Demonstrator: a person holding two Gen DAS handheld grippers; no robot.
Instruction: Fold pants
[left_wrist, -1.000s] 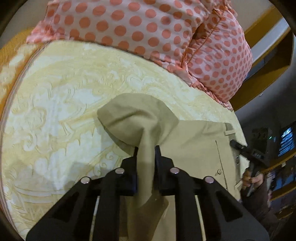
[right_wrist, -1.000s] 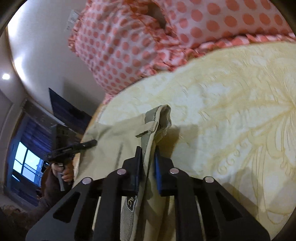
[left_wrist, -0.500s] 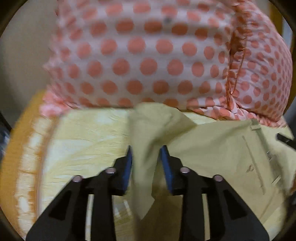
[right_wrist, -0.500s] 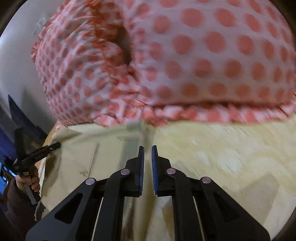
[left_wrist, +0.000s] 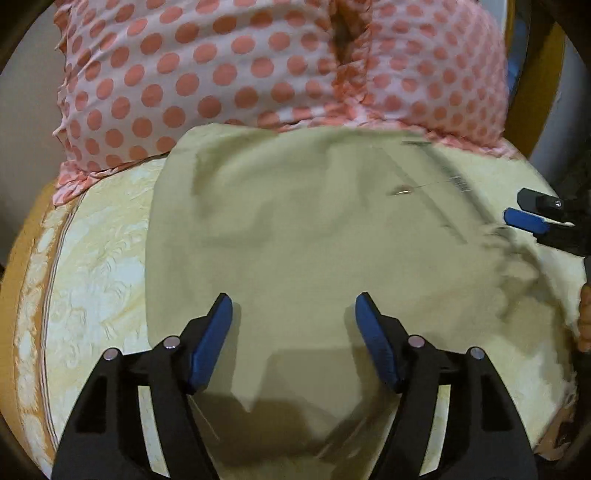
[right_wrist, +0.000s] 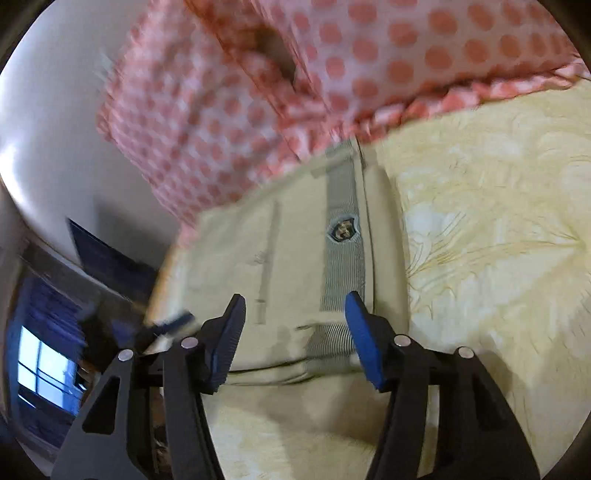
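The pants (left_wrist: 295, 236) now lie folded flat mid-frame on the bed (left_wrist: 92, 280), released a moment ago. Left tongs (left_wrist: 293, 317) and right tongs (right_wrist: 295, 314) are spread wide, empty; this fold looks complete.

Polka-dot pillows (left_wrist: 229, 70) on yellow bedspread (right_wrist: 498, 240); window (right_wrist: 44, 373).
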